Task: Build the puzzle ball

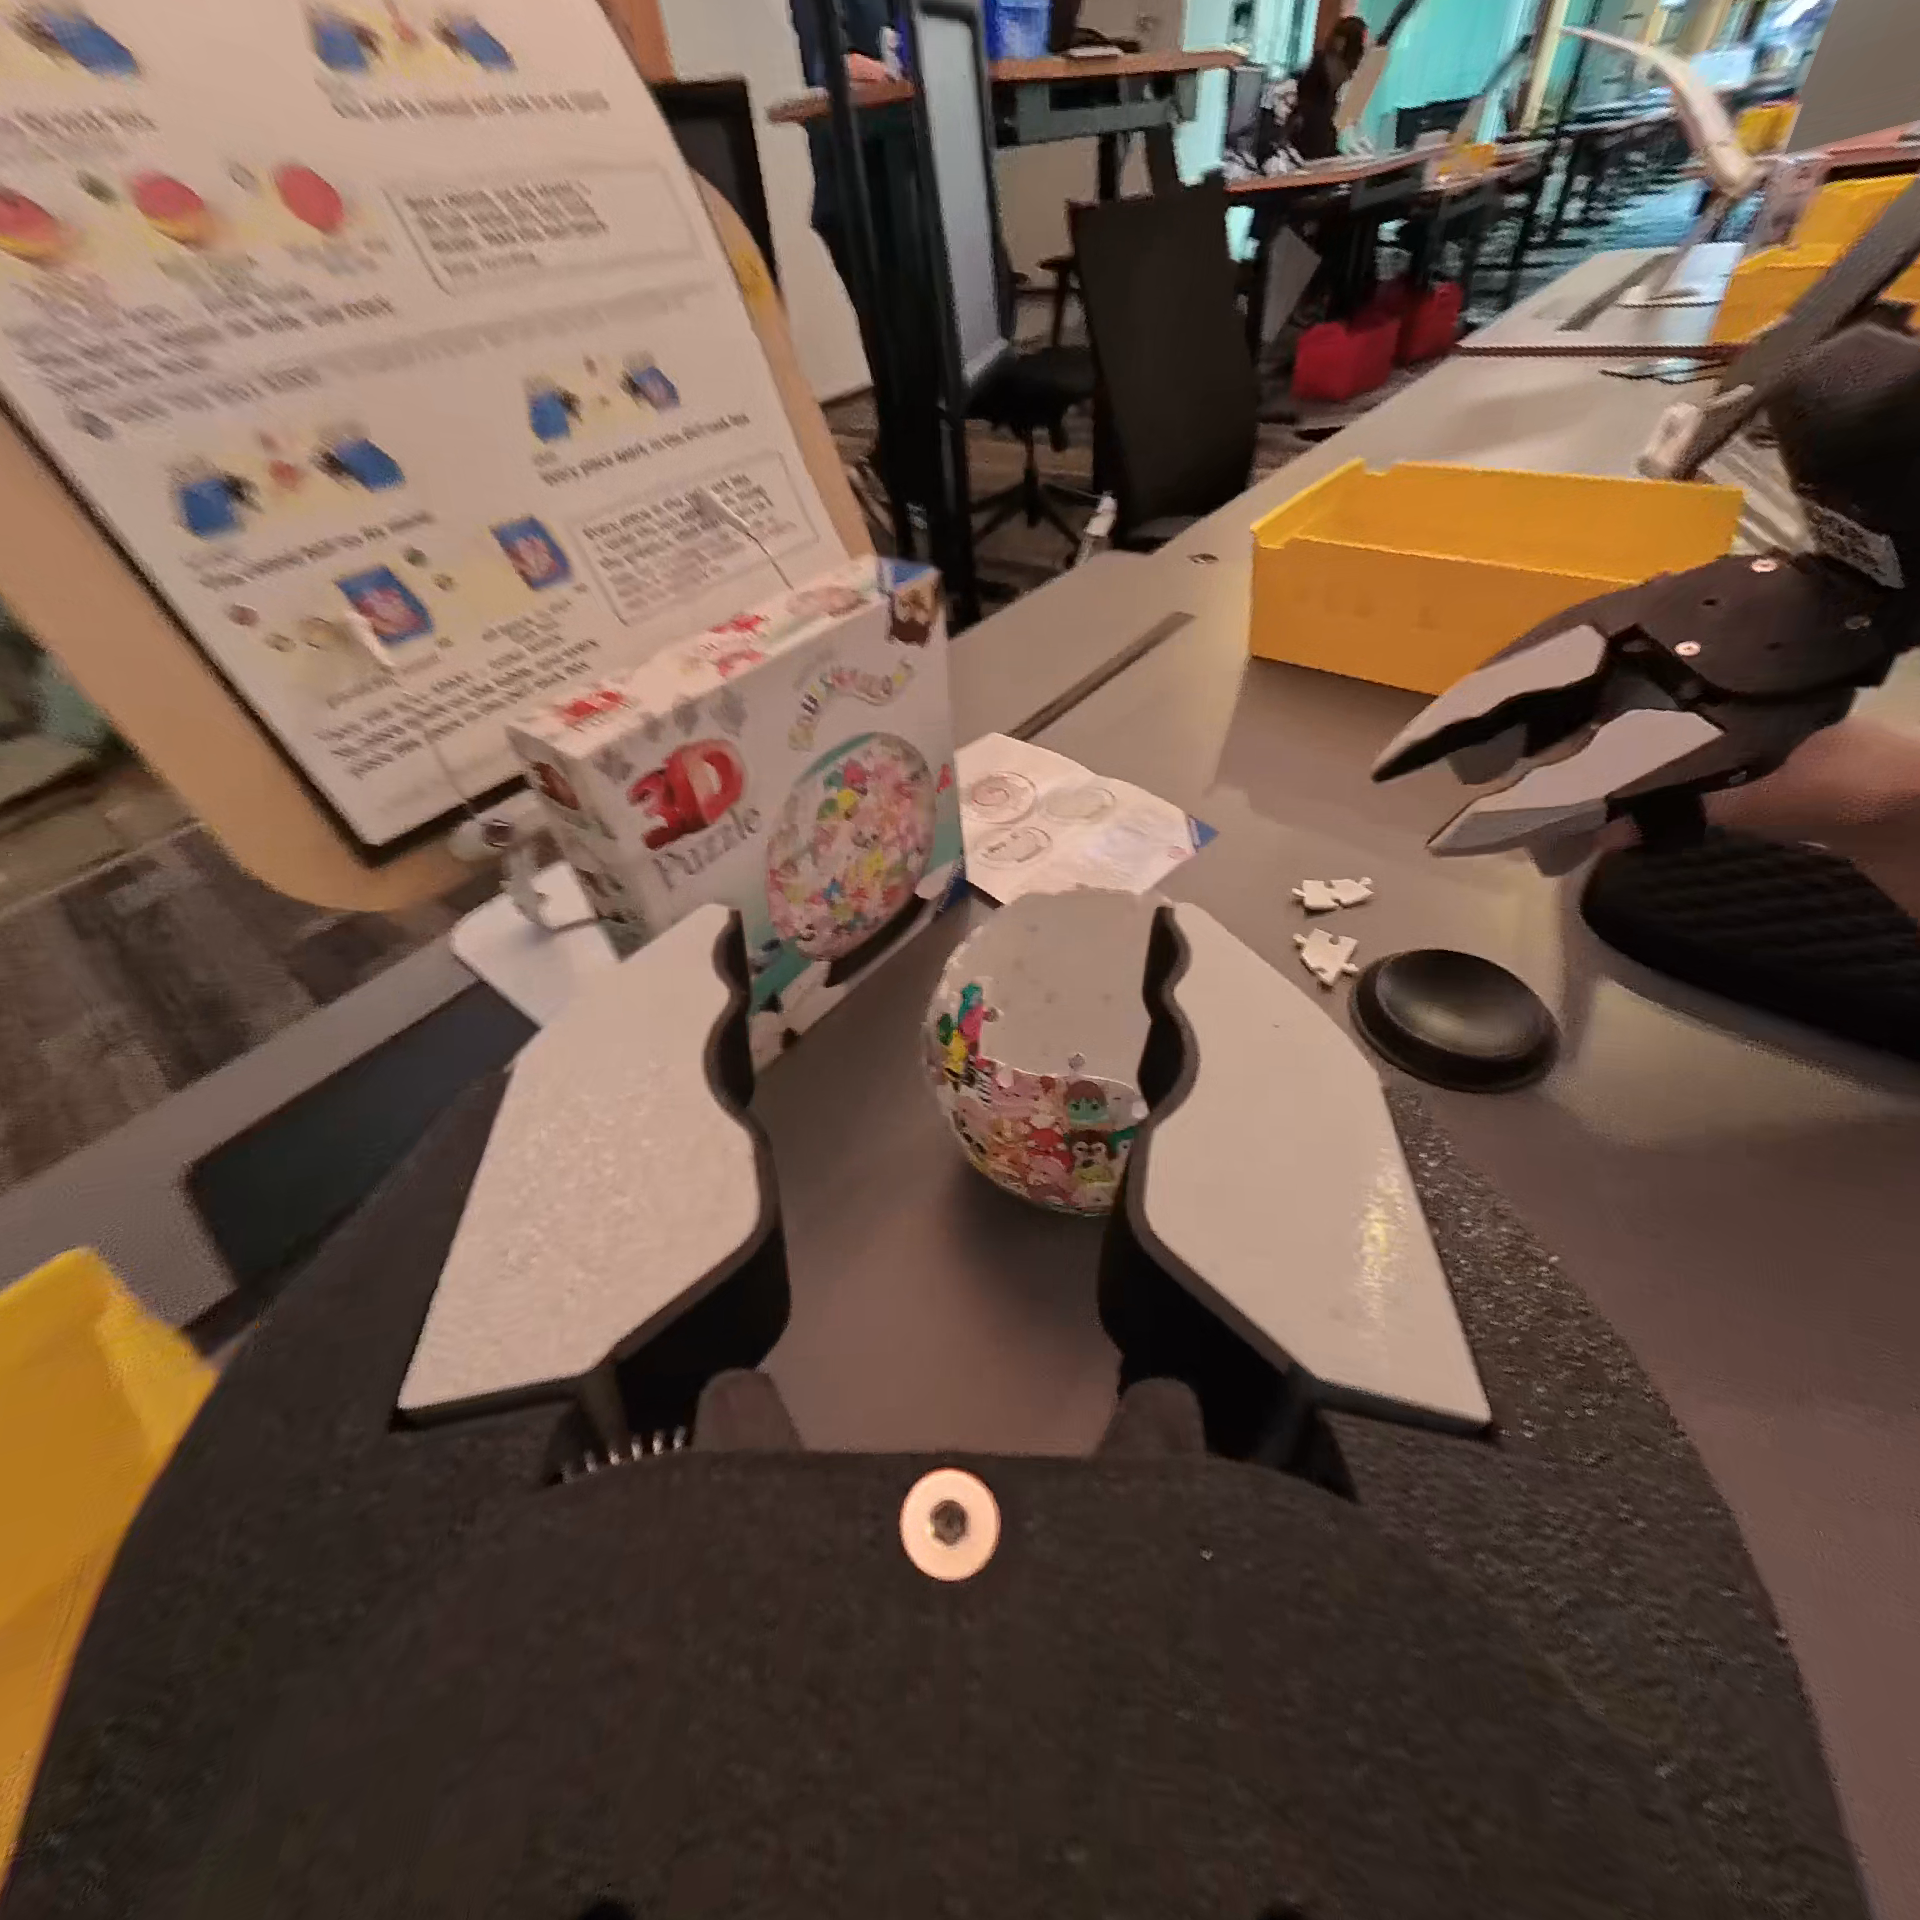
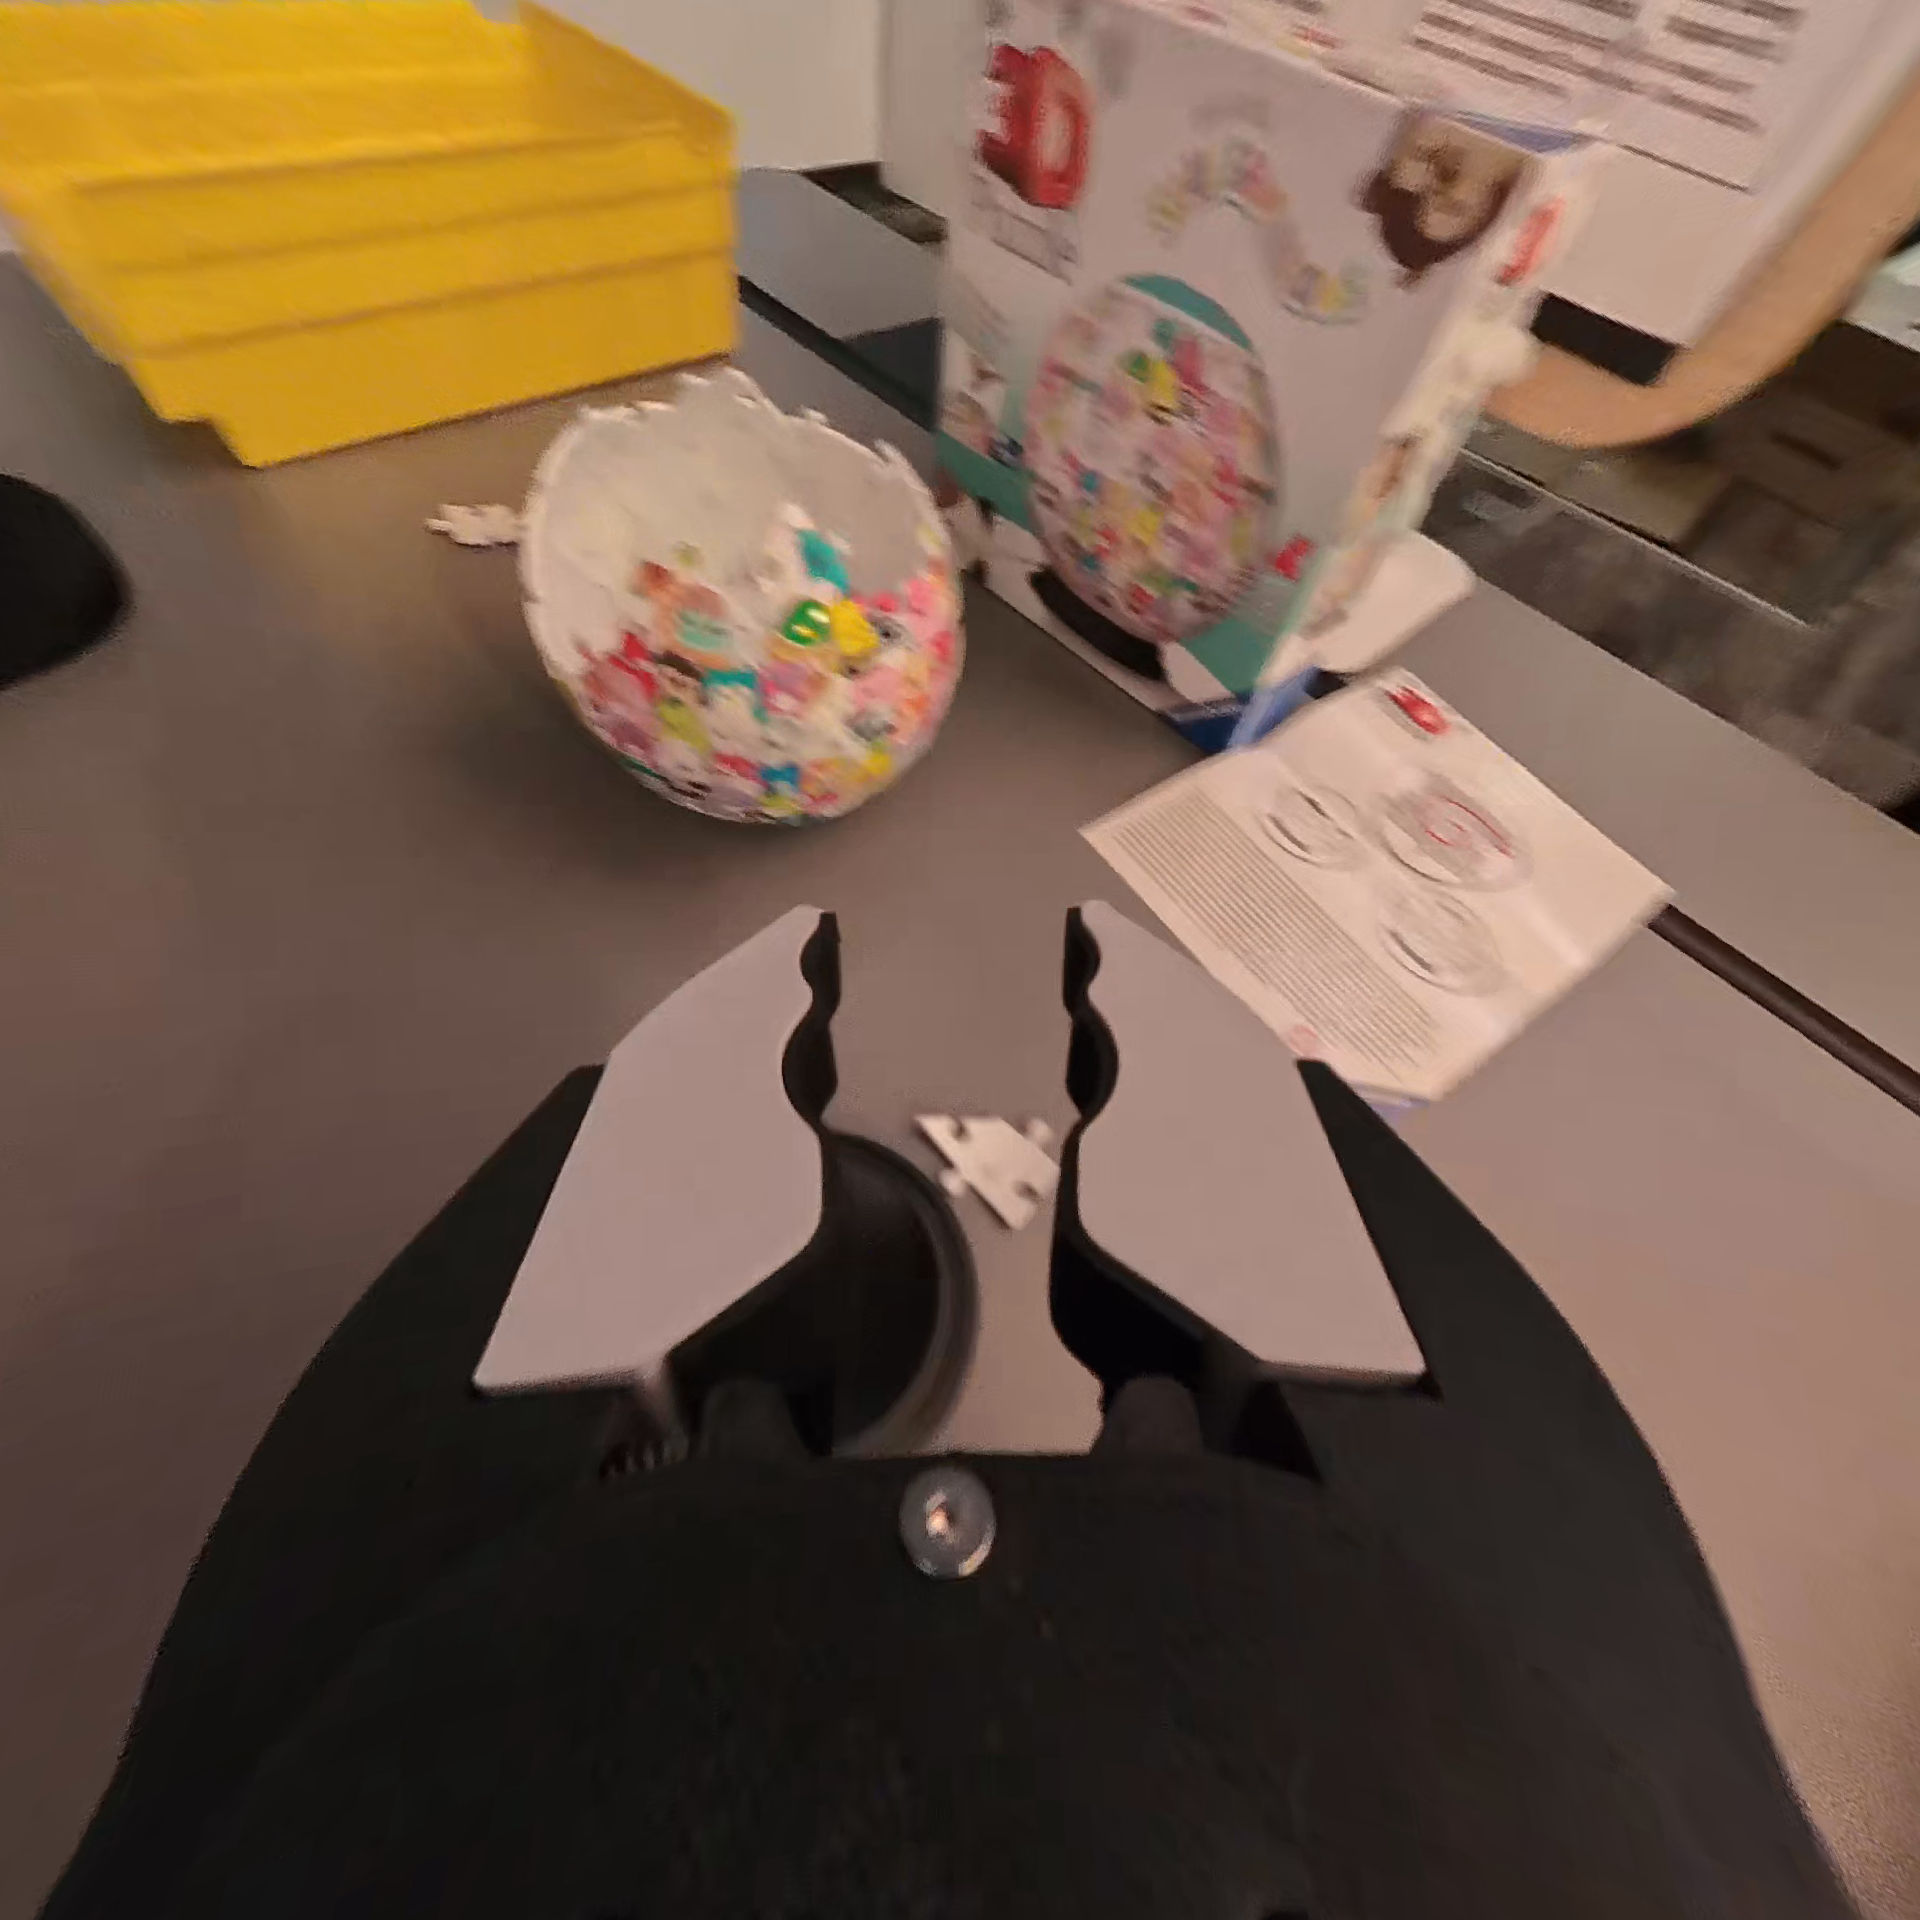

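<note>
The puzzle ball sits on the grey table as an unfinished shell: its lower part is a patchwork of bright cartoon pieces, its top is open with a jagged rim, and the inside shows plain white. Just behind the ball stands the white puzzle box, upright, with a picture of a finished ball on its front. Beside the box, a folded instruction sheet lies flat. Loose white pieces lie apart from the ball, near a round black stand; one piece lies between the right gripper's fingers, with no contact visible. The left gripper is spread wide with the ball just ahead of it, holding nothing. The right gripper is parted more narrowly and empty. A yellow bin rests farther behind the ball.
</note>
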The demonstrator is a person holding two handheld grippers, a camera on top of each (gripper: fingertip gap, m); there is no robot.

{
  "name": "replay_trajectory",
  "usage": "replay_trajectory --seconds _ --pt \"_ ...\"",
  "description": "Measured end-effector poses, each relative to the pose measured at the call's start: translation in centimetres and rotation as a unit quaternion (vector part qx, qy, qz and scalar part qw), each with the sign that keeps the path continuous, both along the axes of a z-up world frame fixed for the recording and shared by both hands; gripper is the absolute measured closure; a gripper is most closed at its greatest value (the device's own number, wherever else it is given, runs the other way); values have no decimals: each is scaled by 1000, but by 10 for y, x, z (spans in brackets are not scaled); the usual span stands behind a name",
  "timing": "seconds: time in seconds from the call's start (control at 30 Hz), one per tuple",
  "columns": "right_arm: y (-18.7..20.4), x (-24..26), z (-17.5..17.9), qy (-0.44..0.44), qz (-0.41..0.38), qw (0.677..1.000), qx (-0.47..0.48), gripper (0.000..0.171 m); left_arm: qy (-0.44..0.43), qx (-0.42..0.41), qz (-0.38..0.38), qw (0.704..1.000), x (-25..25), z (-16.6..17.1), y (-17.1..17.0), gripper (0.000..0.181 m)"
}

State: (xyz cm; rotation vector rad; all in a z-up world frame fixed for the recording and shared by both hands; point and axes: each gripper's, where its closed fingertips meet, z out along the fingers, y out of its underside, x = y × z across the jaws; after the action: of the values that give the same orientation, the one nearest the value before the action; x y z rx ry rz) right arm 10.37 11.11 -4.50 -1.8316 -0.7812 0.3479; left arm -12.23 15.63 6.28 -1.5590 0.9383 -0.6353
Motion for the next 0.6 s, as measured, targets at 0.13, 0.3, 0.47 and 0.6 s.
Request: replay_trajectory --seconds 0.13,0.3,0.47,0.6 --pt "0 -49 -12 7 27 1000 -5 111 0 -41 -89 995 31 -40 -1 92" --pt "0 -75 -26 44 7 999 -7 99 -3 -76 -152 986 38 -61 -9 79" --pt "8 -72 -28 44 -14 999 27 99 98 -81 -146 981 39 -101 -6 72" --pt "6 -78 -33 51 -6 999 16 100 122 -91 -148 977 46 -119 -1 72"
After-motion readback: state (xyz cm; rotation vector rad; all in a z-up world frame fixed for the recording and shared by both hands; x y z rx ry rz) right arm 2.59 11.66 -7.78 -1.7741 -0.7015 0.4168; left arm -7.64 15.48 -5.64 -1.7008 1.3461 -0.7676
